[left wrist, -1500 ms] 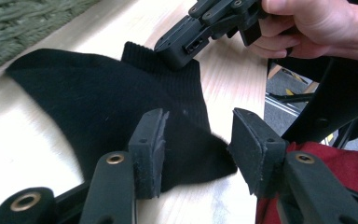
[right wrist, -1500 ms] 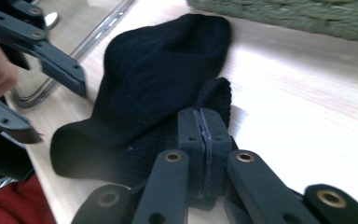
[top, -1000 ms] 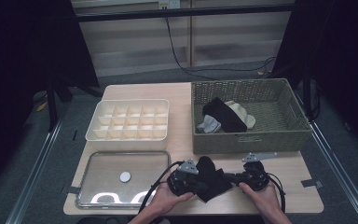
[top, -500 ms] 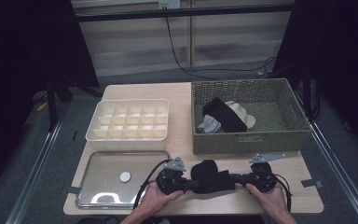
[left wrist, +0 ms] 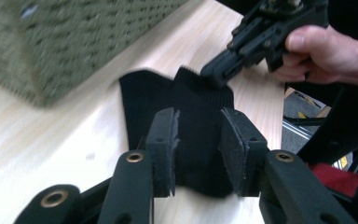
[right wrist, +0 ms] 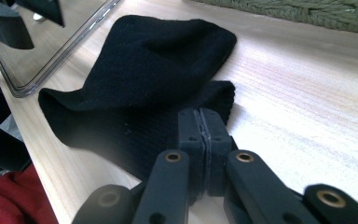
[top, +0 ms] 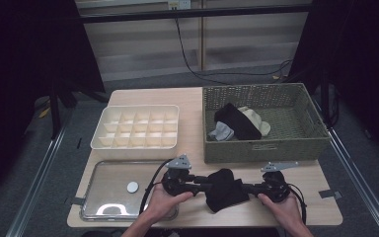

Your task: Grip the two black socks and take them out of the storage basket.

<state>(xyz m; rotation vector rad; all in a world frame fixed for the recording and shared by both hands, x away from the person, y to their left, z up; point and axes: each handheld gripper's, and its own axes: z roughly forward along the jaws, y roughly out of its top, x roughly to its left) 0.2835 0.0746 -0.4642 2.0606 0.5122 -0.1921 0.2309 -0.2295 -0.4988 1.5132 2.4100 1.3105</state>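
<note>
— Where are we in the job?

— I'm folding the black sock (top: 225, 188) on the front edge of the wooden surface (top: 192, 98), just at 6 o'clock of the wicker basket (top: 264, 145). It lies between my two hands, already doubled over on itself. More socks sit in the basket (top: 238, 122), and the white divided tray (top: 135, 127) at its 9 o'clock looks to me like the place it should end up.

— What are the jaws doing?

— The right gripper (right wrist: 203, 122) has its jaws pressed together, pinching the sock's ribbed edge at the sock's 3 o'clock side. The left gripper (left wrist: 198, 123) has just been opening: its jaws stand apart with the sock between and beneath them, the pads (left wrist: 164, 140) not pressing on the fabric as far as I can tell.

— And the hands?

— Both come in from 6 o'clock, the grippers lying nearly level and pointing at each other across the sock. The left hand (top: 170, 197) sits partly over the clear lid (top: 101, 190); the right hand (top: 281, 207) rests near the surface's front edge.

— Next move?

— My judgement: I need a fresh hold with the left on the folded bundle, low enough to catch both layers, before the right lets go, or the fold springs open.
</note>
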